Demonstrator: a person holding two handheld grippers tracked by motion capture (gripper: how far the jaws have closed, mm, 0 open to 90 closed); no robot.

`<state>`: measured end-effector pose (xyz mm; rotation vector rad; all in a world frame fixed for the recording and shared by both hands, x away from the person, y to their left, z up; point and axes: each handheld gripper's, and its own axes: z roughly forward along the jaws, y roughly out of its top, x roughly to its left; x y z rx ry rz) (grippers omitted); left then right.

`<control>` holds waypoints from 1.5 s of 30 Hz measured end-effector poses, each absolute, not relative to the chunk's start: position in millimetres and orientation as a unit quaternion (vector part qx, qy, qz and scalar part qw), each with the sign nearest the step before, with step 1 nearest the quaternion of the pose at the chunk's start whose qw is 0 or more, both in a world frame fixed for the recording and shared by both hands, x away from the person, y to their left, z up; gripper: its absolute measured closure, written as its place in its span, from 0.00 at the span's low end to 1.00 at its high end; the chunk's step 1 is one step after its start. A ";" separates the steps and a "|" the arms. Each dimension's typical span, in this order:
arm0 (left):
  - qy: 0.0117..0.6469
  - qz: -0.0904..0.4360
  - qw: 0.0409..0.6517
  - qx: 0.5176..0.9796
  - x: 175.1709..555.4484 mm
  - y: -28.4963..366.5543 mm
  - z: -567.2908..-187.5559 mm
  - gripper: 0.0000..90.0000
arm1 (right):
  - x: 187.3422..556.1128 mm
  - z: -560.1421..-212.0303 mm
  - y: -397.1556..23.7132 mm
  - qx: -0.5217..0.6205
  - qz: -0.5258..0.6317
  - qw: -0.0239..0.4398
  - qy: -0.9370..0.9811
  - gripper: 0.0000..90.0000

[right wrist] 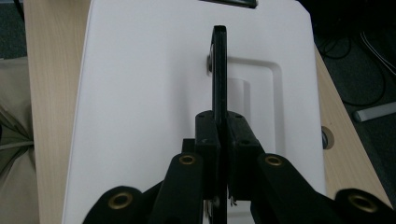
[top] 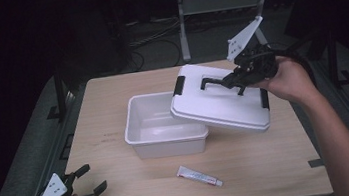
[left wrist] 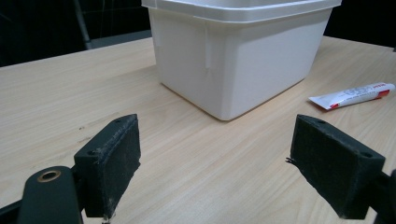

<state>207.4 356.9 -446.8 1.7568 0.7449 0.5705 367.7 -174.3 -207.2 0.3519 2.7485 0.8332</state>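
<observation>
A white plastic box (top: 165, 124) stands open in the middle of the wooden table (top: 113, 151). Its white lid (top: 220, 100) hangs tilted above the box's right side, carried by its black handle (top: 213, 80). My right gripper (top: 233, 79) is shut on that handle; in the right gripper view the pads (right wrist: 208, 135) clamp the thin black handle (right wrist: 219, 65) over the lid (right wrist: 140, 93). My left gripper (top: 89, 179) rests open at the table's front left corner, apart from the box (left wrist: 233, 56), with nothing between its pads (left wrist: 114, 158).
A small white tube with a red end (top: 200, 176) lies on the table in front of the box, and shows at the right in the left gripper view as the tube (left wrist: 350, 95). A metal stand (top: 182, 21) and cables sit on the floor behind the table.
</observation>
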 end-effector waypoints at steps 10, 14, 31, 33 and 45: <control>0.313 0.242 0.540 0.743 207.6 355.6 -446.8 0.17 | 357.5 -220.8 -209.3 0.148 0.287 0.122 0.939 0.94; 0.314 0.242 0.539 0.743 207.6 355.3 -446.9 0.17 | 355.4 -224.0 -216.5 0.153 0.288 0.122 0.938 0.94; 0.311 0.242 0.538 0.745 208.1 354.4 -446.7 0.17 | 345.8 -241.6 -247.8 0.182 0.291 0.122 0.931 0.94; 0.313 0.242 0.538 0.745 208.2 354.4 -446.8 0.17 | 345.1 -244.6 -251.5 0.183 0.292 0.123 0.931 0.94; 0.312 0.243 0.537 0.745 208.7 354.5 -446.8 0.17 | 338.3 -272.8 -276.1 0.210 0.286 0.111 0.928 0.94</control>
